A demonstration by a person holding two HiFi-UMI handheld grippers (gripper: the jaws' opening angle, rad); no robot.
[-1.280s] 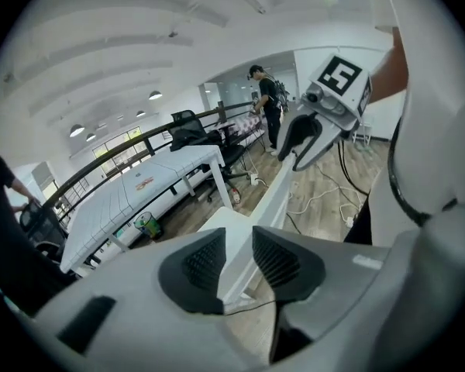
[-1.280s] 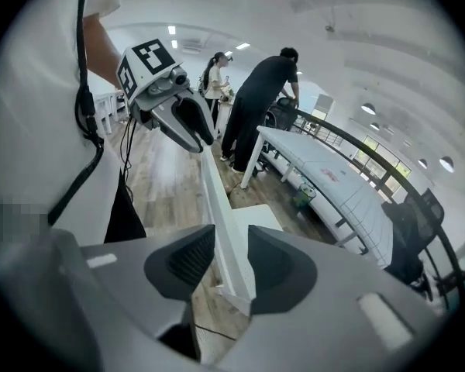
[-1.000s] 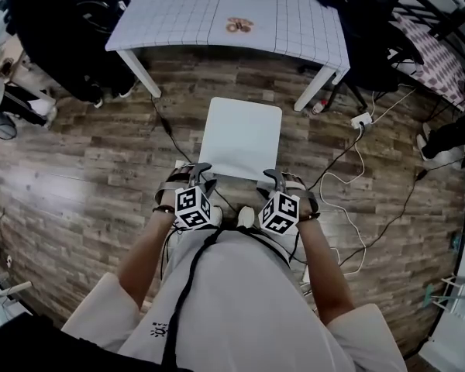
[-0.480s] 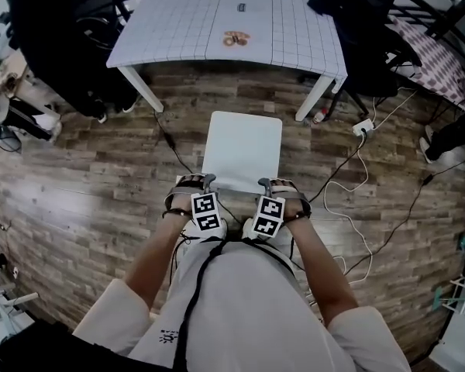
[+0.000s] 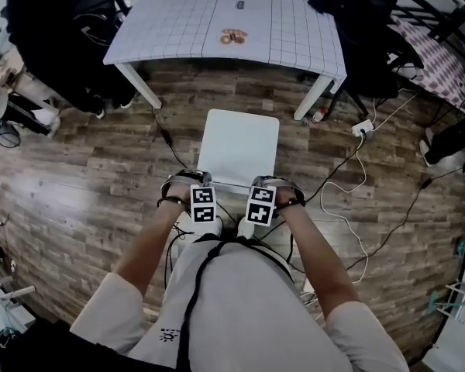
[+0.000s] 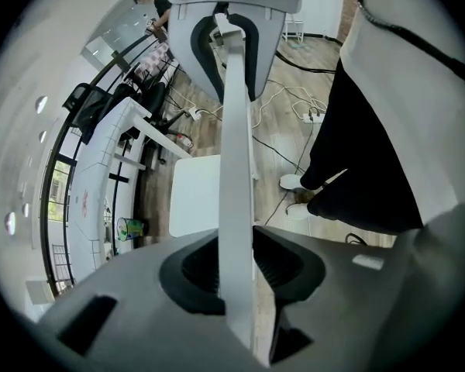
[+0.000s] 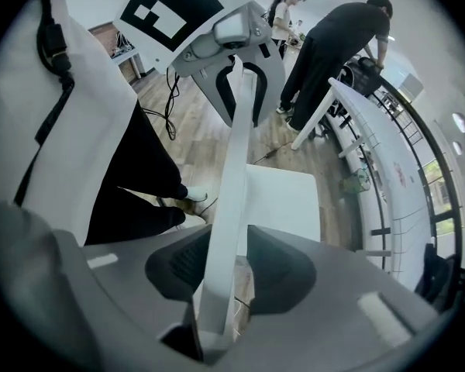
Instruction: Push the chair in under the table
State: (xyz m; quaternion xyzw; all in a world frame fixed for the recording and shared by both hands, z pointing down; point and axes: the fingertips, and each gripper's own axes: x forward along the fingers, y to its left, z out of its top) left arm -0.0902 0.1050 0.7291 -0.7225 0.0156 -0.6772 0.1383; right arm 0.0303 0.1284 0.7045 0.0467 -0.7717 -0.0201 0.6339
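The white chair [image 5: 239, 147] stands on the wood floor just short of the grid-topped table [image 5: 178, 22], seat facing it. Its backrest top rail [image 5: 231, 184] runs between my two hands. My left gripper [image 5: 192, 178] points down over the rail's left end and my right gripper [image 5: 267, 182] over its right end. In the left gripper view the backrest [image 6: 236, 130] stands between the closing jaws of the left gripper [image 6: 236, 266], pads against it. In the right gripper view the backrest [image 7: 234, 153] likewise sits between the closing jaws of the right gripper [image 7: 225, 266].
Cables and a power strip [image 5: 361, 121] lie on the floor right of the chair. Dark chairs with clothing stand at the table's left [image 5: 62, 29] and right [image 5: 372, 29]. A small object [image 5: 232, 34] lies on the table. People [image 7: 333, 45] stand by the table's end.
Both grippers sank onto the backrest's top rail and drew closer together, their marker cubes rolling. Their jaws narrowed around the rail. The chair has not moved.
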